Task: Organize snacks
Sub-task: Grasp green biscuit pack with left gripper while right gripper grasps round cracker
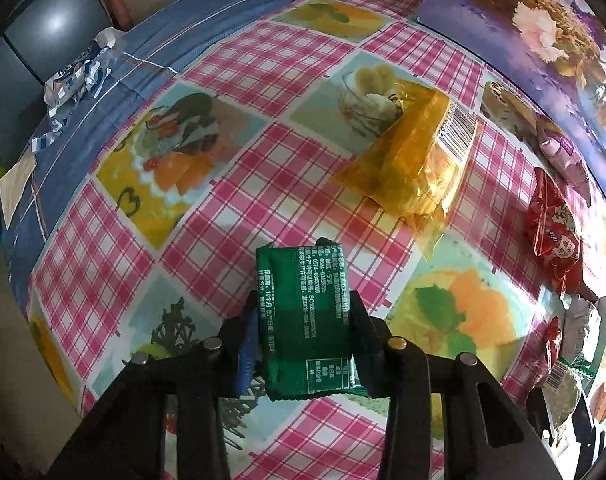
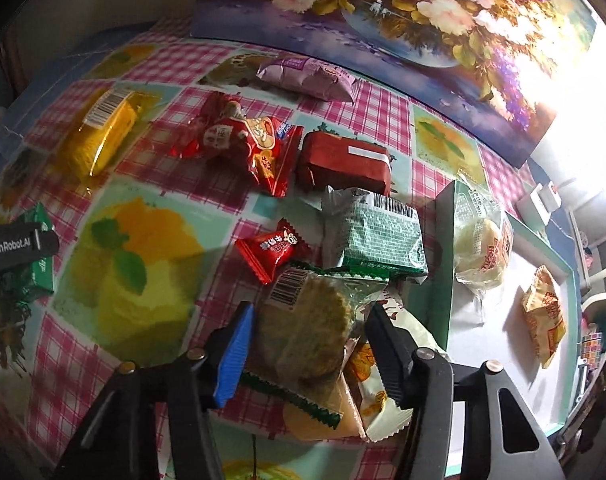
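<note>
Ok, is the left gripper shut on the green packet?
Shut: the left gripper has both fingers pressed against the green packet.

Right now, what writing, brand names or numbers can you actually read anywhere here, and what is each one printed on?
"GenRobot.AI": white letters on the left gripper, seen from the right wrist.
"10个月": in the white print on the green packet that the left gripper holds; the other lines there are too small to read.
Barcodes on the yellow packet, the round cake packet and the pale green packet: digits too blurred.
Red packets: characters not legible.
</note>
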Available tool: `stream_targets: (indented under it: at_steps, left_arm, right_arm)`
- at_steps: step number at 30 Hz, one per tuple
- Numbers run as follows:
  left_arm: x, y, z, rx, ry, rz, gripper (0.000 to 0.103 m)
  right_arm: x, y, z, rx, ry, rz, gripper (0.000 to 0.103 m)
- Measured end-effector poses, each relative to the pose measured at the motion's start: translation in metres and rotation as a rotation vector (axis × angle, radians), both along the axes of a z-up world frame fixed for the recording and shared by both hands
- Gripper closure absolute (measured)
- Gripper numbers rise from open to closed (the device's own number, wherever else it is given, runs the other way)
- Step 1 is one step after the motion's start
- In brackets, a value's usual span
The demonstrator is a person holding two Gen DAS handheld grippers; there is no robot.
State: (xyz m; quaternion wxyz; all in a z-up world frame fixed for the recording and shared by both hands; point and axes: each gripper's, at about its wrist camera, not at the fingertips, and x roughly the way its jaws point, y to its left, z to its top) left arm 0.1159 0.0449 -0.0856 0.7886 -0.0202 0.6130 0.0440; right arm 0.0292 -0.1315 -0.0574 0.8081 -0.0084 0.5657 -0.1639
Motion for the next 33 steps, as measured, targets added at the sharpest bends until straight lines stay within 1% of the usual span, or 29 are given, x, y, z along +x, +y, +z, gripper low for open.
stream_targets:
  at_steps: [6, 11, 15, 16, 22, 25, 29, 32, 33]
  left_arm:
    - [0.001, 0.004, 0.007, -0.01, -0.006, -0.001, 0.061]
    - [0.002, 0.008, 0.019, -0.015, -0.021, -0.002, 0.061]
    - [0.0, 0.011, 0.033, -0.018, -0.047, -0.001, 0.061]
    - [0.0, 0.011, 0.036, -0.015, -0.053, -0.002, 0.061]
    - [0.0, 0.012, 0.04, -0.019, -0.049, -0.011, 0.061]
    - [0.001, 0.009, 0.033, -0.016, -0.036, -0.025, 0.061]
    - [-0.001, -0.002, 0.023, -0.027, -0.009, -0.073, 0.061]
    - [-0.001, -0.009, 0.02, -0.037, 0.004, -0.105, 0.061]
    - [-0.001, -0.01, 0.019, -0.04, 0.008, -0.112, 0.061]
  right_arm:
    - [0.001, -0.004, 0.003, 0.023, -0.011, -0.012, 0.051]
    - [0.001, -0.005, 0.005, 0.036, -0.019, -0.012, 0.056]
    - [-0.001, -0.008, 0.012, 0.066, -0.047, -0.012, 0.068]
    - [-0.001, -0.009, 0.013, 0.072, -0.053, -0.013, 0.069]
    - [-0.002, -0.016, 0.013, 0.127, -0.057, -0.031, 0.069]
    - [-0.003, -0.021, 0.012, 0.168, -0.056, -0.055, 0.067]
    - [-0.004, -0.025, 0.011, 0.214, -0.055, -0.076, 0.067]
    - [-0.003, -0.023, 0.01, 0.224, -0.052, -0.068, 0.06]
    - [-0.003, -0.022, 0.009, 0.227, -0.051, -0.062, 0.055]
